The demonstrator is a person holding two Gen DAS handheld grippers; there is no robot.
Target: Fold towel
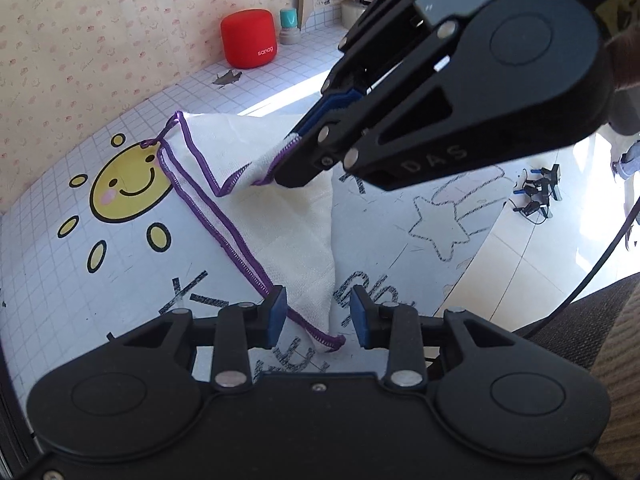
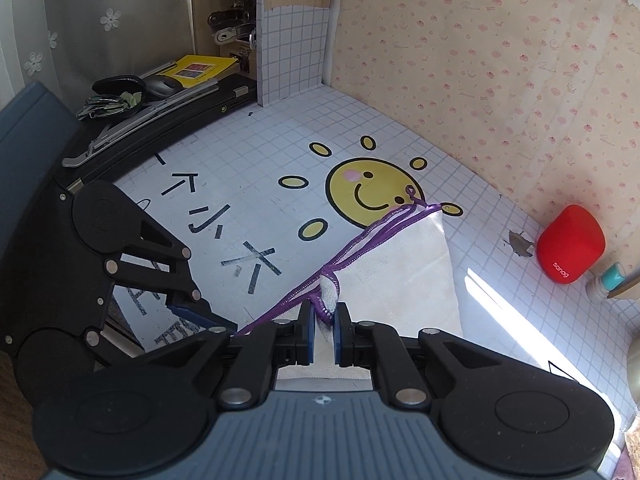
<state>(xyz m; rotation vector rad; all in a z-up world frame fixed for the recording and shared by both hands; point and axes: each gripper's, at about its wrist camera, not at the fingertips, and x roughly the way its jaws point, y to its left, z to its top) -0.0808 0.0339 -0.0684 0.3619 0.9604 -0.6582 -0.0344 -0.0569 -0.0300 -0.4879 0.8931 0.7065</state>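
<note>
A white towel (image 1: 288, 232) with purple stitched edges lies partly folded on the white grid table mat (image 1: 60, 280). My left gripper (image 1: 318, 308) is open just over the towel's near corner, and its blue pads stand apart from the cloth on both sides. My right gripper (image 1: 286, 166) is shut on another corner and holds it raised above the towel. In the right wrist view, that gripper (image 2: 325, 320) pinches a bunch of white cloth and purple hem. The towel (image 2: 404, 276) stretches away toward the sun drawing (image 2: 374, 192). My left gripper (image 2: 200, 316) is low at the left.
A red speaker (image 1: 248, 38) and a teal-capped bottle (image 1: 289, 26) stand by the pink wall. Black gear and a yellow book (image 2: 204, 68) sit at the mat's far left end. The table edge (image 1: 480, 264) drops to the floor at the right, where a black cable (image 1: 600, 264) hangs.
</note>
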